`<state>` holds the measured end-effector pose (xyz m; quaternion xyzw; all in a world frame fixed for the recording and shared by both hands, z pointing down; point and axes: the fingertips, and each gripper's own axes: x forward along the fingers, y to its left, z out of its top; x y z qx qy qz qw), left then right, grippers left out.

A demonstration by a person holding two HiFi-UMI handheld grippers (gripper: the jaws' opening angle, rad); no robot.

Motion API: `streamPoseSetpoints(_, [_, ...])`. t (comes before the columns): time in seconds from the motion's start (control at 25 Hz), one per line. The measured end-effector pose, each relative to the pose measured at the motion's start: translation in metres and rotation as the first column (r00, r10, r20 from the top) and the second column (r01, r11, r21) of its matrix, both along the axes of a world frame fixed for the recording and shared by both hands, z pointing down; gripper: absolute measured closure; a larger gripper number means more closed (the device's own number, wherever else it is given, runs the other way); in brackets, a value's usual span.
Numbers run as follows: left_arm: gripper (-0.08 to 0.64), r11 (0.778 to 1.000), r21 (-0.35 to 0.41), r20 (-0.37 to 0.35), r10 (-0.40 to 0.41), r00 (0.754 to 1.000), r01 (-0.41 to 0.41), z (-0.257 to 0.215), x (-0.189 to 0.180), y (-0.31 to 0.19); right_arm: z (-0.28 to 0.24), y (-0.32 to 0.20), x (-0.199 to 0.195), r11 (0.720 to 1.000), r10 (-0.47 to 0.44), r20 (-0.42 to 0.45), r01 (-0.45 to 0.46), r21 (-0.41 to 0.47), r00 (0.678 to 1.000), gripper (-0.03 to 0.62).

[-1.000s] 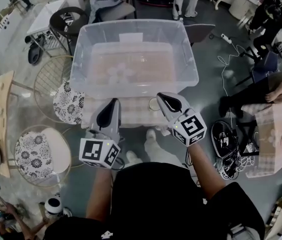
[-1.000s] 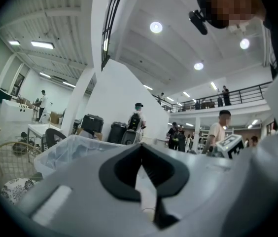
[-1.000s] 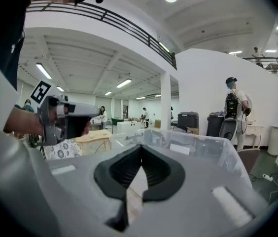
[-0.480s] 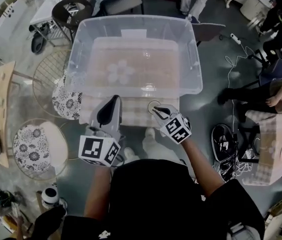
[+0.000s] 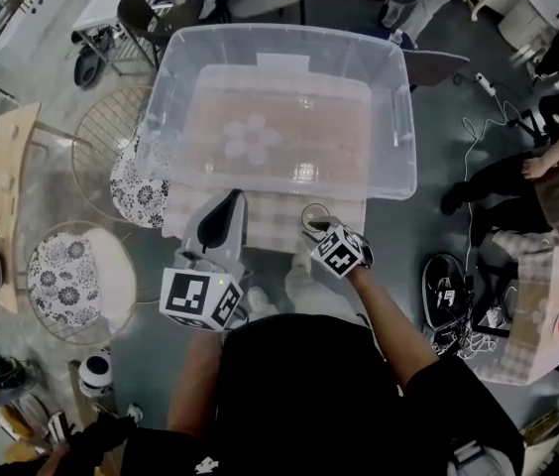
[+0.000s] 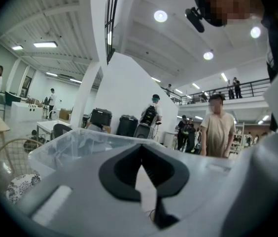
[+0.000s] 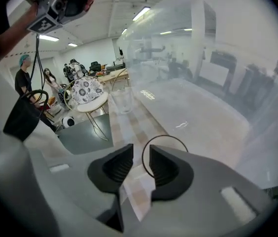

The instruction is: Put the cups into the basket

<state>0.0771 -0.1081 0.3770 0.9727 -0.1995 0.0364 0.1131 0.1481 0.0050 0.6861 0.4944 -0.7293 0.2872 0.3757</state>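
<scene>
- The basket [image 5: 284, 34], a clear plastic bin, is set on the checked table [image 5: 270, 228]; its near wall is just beyond both grippers.
- One clear cup [image 5: 311, 210] with a dark rim is standing upright on the table, outside the basket and close to its near wall.
- The right gripper [image 5: 316, 224] is angled down onto this cup. Its jaws have just been opening and are apart, with the near side of the rim placed in the gap between them. No pad is seen pressing on the wall, so the cup is judged not yet gripped.
- The left gripper [image 5: 230, 198] is held roughly level beside it. Its jaws are together at the tips, with nothing between them.
- A second clear cup [image 7: 122, 100] is seen further along the table in the right gripper view.
- Whether any cup already lies in the basket cannot be made out; only a pale flower-shaped patch [image 5: 250, 139] is visible there.
- Remaining work, as judged: closing on the cup, lifting it over the wall, releasing it, then repeating for the other cup.
</scene>
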Motion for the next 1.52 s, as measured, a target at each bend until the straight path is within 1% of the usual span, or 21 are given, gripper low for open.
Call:
streamPoseSetpoints(0.2, [0.554,1.0,-0.008,0.01,-0.009,1.0,0.009,0.004,-0.003,-0.002,0.023,0.001,-0.003,0.996,-0.029,-0.043,0.025,-0.086,0.999,0.479])
streamPoseSetpoints(0.4, [0.554,1.0,-0.016,0.015,-0.017,1.0,0.017,0.008,-0.007,-0.004,0.04,-0.004,-0.005,0.983,-0.082,-0.105,0.063,-0.172,0.991,0.479])
streamPoseSetpoints(0.6, [0.554,1.0,-0.023,0.017,-0.021,1.0,0.021,0.009,-0.01,-0.005,0.046,-0.008,-0.004,0.967,-0.092,-0.147,0.053,-0.25,0.985,0.481])
streamPoseSetpoints(0.64, [0.554,0.999,-0.025,0.018,-0.021,1.0,0.022,0.01,-0.011,-0.006,0.048,-0.009,-0.005,0.962,-0.095,-0.157,0.051,-0.267,0.983,0.501])
streamPoseSetpoints(0.76, [0.554,0.999,-0.029,0.018,-0.02,1.0,0.021,0.011,-0.012,-0.006,0.049,-0.01,-0.002,0.953,-0.074,-0.16,0.023,-0.301,0.984,0.528])
streamPoseSetpoints(0.84, [0.554,0.999,-0.031,0.018,-0.023,1.0,0.023,0.012,-0.013,-0.007,0.048,-0.01,0.0,0.953,-0.054,-0.151,0.006,-0.303,0.987,0.543])
streamPoseSetpoints(0.92, [0.554,0.999,-0.033,0.018,-0.026,0.999,0.027,0.013,-0.014,-0.008,0.048,-0.008,0.002,0.954,-0.064,-0.16,0.014,-0.299,0.985,0.554])
streamPoseSetpoints(1.04, [0.554,0.999,-0.034,0.017,-0.027,0.999,0.027,0.014,-0.015,-0.01,0.049,-0.007,0.003,0.956,-0.083,-0.169,0.03,-0.293,0.982,0.555])
streamPoseSetpoints(1.16, [0.554,0.999,-0.033,0.014,-0.021,1.0,0.022,0.014,-0.015,-0.012,0.046,-0.008,0.002,0.958,-0.066,-0.154,0.019,-0.287,0.986,0.557])
streamPoseSetpoints(1.32, [0.554,0.999,-0.032,0.008,-0.016,1.0,0.016,0.01,-0.013,-0.013,0.035,-0.005,-0.003,0.967,-0.046,-0.128,0.011,-0.255,0.991,0.557])
streamPoseSetpoints(1.52, [0.554,0.999,-0.034,0.002,-0.006,1.0,0.006,0.01,-0.012,-0.015,0.013,-0.003,-0.009,0.979,-0.052,-0.118,0.027,-0.202,0.992,0.557])
